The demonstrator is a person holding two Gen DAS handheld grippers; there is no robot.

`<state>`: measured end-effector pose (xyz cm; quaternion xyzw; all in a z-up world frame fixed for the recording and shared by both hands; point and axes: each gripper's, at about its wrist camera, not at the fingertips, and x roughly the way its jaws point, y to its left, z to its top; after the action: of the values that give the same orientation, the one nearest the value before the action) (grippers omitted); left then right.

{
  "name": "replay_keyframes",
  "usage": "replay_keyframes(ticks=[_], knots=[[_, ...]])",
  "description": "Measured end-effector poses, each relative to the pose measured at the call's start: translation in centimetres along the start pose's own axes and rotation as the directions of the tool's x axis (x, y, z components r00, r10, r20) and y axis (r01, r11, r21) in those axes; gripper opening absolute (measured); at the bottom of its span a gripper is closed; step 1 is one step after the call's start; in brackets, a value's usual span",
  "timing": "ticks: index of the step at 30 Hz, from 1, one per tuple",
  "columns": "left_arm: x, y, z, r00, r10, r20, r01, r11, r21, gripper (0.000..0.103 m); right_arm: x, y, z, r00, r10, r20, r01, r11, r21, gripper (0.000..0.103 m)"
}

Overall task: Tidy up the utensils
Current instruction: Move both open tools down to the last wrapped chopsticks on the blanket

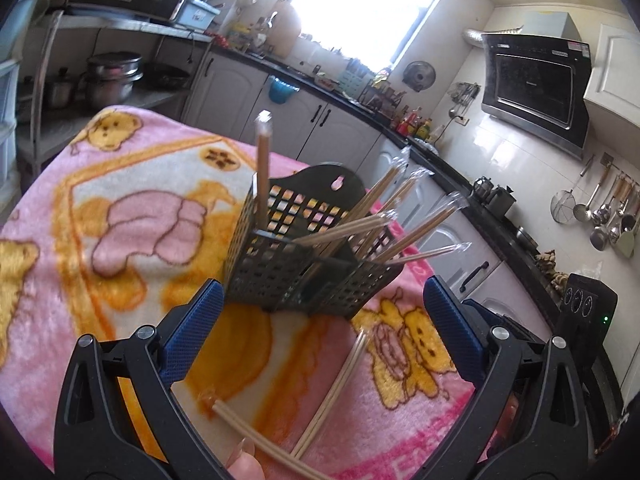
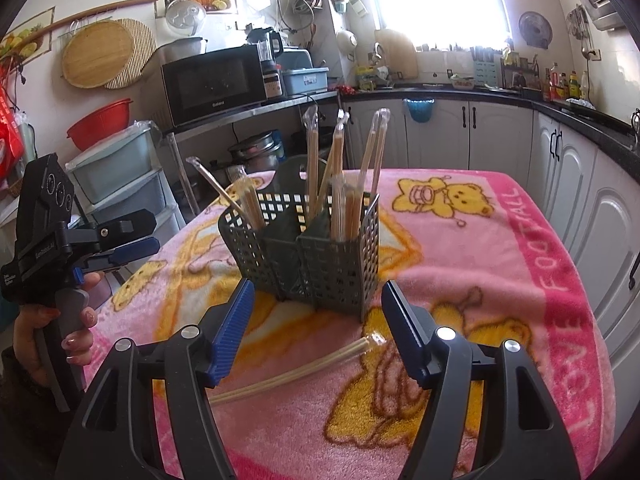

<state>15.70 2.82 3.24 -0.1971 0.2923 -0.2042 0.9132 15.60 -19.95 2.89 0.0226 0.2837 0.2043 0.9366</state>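
Chopsticks lying wrapped on blanket before caddy | left gripper, right gripper both hovering apart, holding nothing | risk: slick wrapper slipping; nudging light caddy, tipping its standing pairs.

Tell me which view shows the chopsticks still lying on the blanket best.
The left wrist view: two loose chopstick pairs lie on the blanket between the open left gripper, nearly full length. The right wrist view shows only one pair, partly hidden behind a finger of the open right gripper.
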Motion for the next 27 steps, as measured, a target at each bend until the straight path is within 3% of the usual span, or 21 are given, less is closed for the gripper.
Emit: replay_keyframes(ticks=[12,27], knots=[[1.4,3.0,-3.7,0.991,0.047,-0.122,-0.055,0.996,-0.065,0.092,2.5,-0.3,-1.4,0.997,0.001,-0.079,0.000,1.000,0.003,0.064],[2.8,5.7,-7.6,0.960,0.054,-0.274,-0.098,0.984,-0.150,0.092,7.7,-3.2,-3.6,0.974,-0.040,-0.221,0.050,0.998,0.043,0.063]])
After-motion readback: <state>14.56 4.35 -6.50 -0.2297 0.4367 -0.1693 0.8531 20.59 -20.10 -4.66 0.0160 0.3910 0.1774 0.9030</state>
